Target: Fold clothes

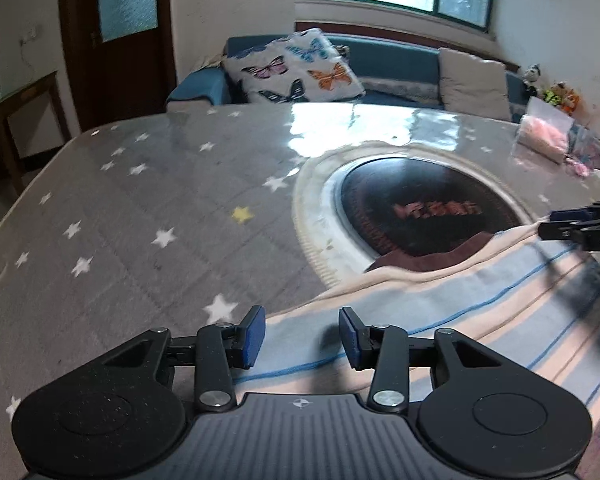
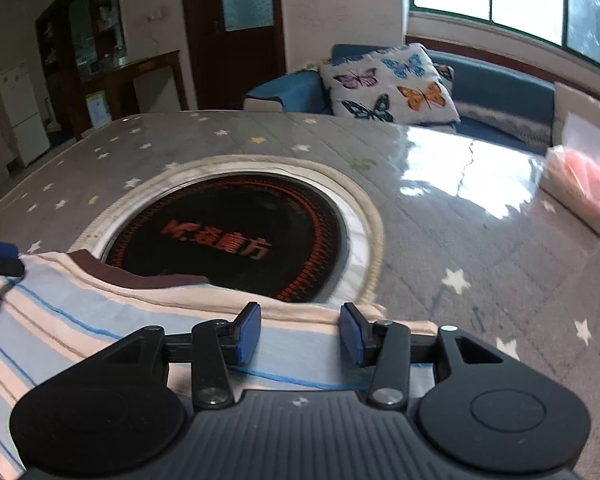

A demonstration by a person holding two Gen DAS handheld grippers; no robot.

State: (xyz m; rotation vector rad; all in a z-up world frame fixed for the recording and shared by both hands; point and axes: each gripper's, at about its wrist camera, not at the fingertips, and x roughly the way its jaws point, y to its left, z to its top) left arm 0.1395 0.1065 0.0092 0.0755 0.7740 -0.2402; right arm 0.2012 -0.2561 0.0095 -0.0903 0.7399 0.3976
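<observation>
Orange writing, blurred and only partly readable, marks the black round hob (image 2: 228, 236) set in the counter (image 1: 140, 208); the striped garment (image 1: 440, 312), cream and pale blue with thin blue lines and a brown collar, lies at the lower frame, its top edge over the hob's rim; left gripper (image 1: 302, 338) and right gripper (image 2: 300, 334) stand apart over the cloth, clamping nothing; a butterfly cushion (image 2: 388, 84) and a pink bag (image 2: 588, 184) sit beyond.

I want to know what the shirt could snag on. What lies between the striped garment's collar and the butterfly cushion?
In the right wrist view: from the striped garment, the black round cooktop, then star-patterned table cover, before the butterfly cushion.
</observation>
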